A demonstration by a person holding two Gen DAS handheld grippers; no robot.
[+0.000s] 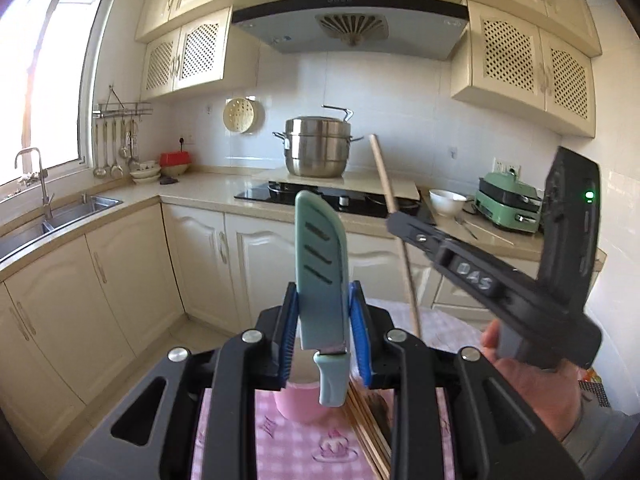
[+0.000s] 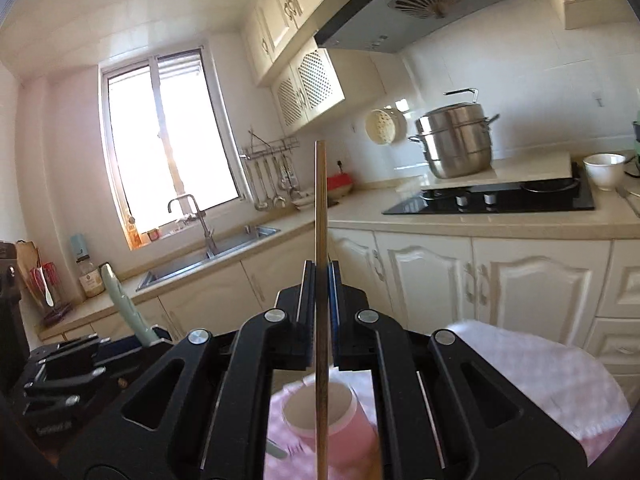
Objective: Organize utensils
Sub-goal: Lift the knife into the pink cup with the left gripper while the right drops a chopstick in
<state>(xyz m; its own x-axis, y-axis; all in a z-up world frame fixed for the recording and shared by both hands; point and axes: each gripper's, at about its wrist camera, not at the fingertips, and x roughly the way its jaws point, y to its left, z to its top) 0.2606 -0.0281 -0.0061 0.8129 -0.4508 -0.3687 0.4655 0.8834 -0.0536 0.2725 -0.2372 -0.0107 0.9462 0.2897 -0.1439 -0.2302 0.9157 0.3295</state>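
My left gripper [image 1: 322,312] is shut on a pale green sheathed knife [image 1: 320,264], held upright with its blade end up and its handle hanging below the blue pads [image 1: 357,316]. My right gripper [image 2: 321,280] is shut on a wooden chopstick [image 2: 321,200] that stands vertical. In the left wrist view the right gripper [image 1: 394,222] shows at the right, gripping the chopstick [image 1: 384,176] at a slant. Below both grippers a pink cup [image 2: 320,412] stands on a pink checked cloth [image 1: 280,448]. More wooden chopsticks [image 1: 368,436] lie on the cloth beside the cup [image 1: 300,402].
A person's hand [image 1: 532,376] holds the right gripper. A counter runs round the kitchen with a sink [image 1: 60,216], a black hob [image 1: 332,196], a steel steamer pot [image 1: 316,152], a white bowl [image 1: 446,200] and a green appliance [image 1: 508,200]. Ladles hang on a wall rail [image 1: 120,136].
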